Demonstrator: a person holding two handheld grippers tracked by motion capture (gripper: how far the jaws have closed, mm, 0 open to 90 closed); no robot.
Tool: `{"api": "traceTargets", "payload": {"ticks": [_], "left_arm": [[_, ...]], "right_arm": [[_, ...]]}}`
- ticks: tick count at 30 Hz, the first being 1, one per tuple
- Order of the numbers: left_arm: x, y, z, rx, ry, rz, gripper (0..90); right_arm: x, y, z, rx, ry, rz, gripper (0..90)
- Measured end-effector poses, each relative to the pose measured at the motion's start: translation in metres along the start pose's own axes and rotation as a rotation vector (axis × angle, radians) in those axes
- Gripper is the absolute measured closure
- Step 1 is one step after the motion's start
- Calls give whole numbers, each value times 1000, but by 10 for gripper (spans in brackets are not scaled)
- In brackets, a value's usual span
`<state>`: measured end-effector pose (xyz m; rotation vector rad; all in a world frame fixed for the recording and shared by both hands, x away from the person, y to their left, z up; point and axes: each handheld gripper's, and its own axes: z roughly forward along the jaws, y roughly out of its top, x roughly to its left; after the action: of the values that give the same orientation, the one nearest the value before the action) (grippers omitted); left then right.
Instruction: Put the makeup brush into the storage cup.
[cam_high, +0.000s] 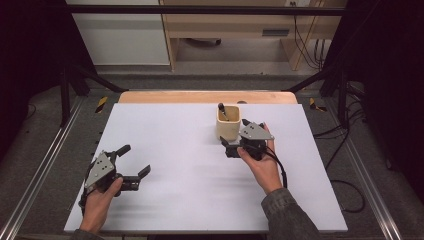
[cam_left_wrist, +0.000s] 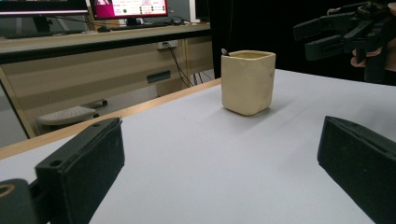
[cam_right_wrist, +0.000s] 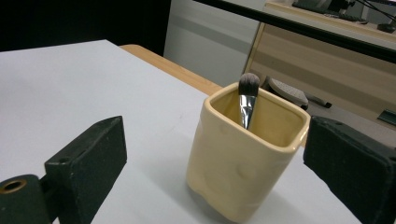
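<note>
— Where do things stand at the table right now?

— The brush (cam_right_wrist: 247, 100) is in the cup (cam_high: 228, 125), handle down and bristles just over the rim, leaning against the far wall. The cup stands upright on the white board (cam_high: 165, 135), toward the far edge, right of middle.

— And the right gripper (cam_high: 239, 139)?

— Just beside the cup on its near right. Its jaws stand wide, one to either side, touching neither cup nor brush — nothing in its hold.

— So the job looks finished?

— The main part, I'd say: brush in the cup, nothing else lying loose on the board. What seems left is for that hand to back away without nudging the cup. Or, if the brush is meant to come out again, the jaws are spread far too wide for so thin a handle and would need to close in over the rim.

— The left gripper (cam_high: 134, 162)?

— Well apart, near the front left of the board — jaws open, empty, pointed across toward the cup. It plays no part for now.
</note>
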<state>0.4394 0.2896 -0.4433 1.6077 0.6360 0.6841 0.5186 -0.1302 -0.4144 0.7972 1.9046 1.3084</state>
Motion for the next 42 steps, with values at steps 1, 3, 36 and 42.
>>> {"api": "traceTargets", "payload": {"ticks": [1,3,36,42], "left_arm": [[0,0,0,2,0,1,5],[0,0,0,2,0,1,5],[1,0,-2,-2,4,0,4],[2,1,-3,-8,7,-4,4]], "right_arm": [[-1,-1,-1,7,2,0,61],[-3,-2,-4,19,8,-3,58],[-28,-36,-53,-42,-22,59,62],[-31,-42,-62,-50,-27,68,56]]}}
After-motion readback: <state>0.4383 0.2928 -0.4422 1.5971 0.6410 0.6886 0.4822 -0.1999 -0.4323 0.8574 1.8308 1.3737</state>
